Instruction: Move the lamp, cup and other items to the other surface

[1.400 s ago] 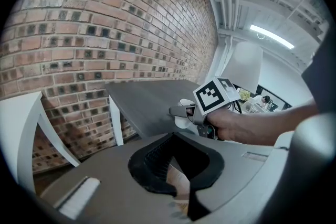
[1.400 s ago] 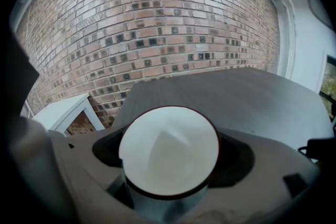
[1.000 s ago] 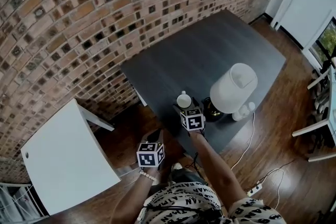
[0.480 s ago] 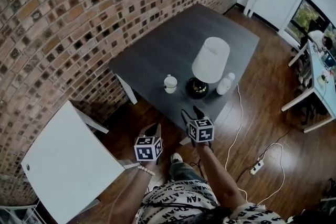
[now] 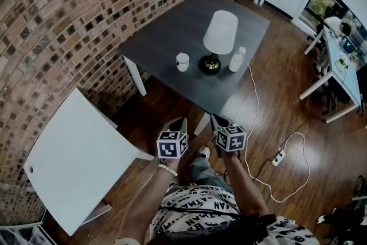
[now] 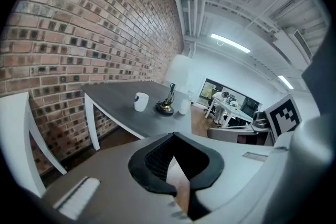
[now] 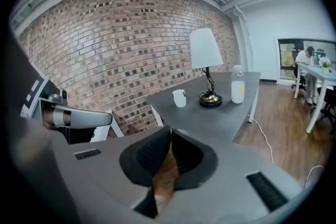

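Evidently both grippers have been drawn back from the dark table [image 5: 172, 31], where the right gripper [image 7: 170, 131] stood by the cup [image 5: 182, 61] a second ago; its jaws have just been closing and are together on nothing, as are those of the left gripper [image 6: 175, 135]. Nothing is being carried: lamp [image 5: 219, 34], cup and bottle [image 5: 236, 59] are found grouped on that table, the white table [image 5: 74, 158] bare where seen. Cup contents are hidden; the bottle appears part-filled.

White-shaded lamp [image 5: 220, 32] is stood upright on dark table [image 5: 172, 31], near its front edge. White cup [image 5: 182, 61] is set just left of lamp base, pale bottle [image 5: 237, 59] just right, both upright.
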A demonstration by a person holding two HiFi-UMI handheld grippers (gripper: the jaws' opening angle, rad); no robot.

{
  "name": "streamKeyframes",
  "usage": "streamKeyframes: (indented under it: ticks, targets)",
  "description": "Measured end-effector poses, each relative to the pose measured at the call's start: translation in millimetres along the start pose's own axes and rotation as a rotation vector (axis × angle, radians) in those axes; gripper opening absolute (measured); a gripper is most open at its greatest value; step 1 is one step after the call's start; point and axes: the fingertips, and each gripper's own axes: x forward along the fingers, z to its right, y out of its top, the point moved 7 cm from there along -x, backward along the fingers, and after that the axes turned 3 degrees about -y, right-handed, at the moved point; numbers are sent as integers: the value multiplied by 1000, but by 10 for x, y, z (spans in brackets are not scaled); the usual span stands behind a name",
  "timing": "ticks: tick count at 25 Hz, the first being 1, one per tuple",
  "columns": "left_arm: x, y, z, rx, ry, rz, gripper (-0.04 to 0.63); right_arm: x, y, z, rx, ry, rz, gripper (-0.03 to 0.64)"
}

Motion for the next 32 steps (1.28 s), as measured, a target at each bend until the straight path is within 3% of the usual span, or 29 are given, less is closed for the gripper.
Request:
streamKeyframes:
  ticks: [9,24,32]
  targets:
    - [-140,-157,354,29,-42,-12,3,-486,-353,160,64,-45,-23,3]
    - [362,255,565,45,-33,28,3,-369,40,692,27,-30,18,3]
    - [500,251,652,37,-42,17,3,-383,75,846,37,-38,21,3]
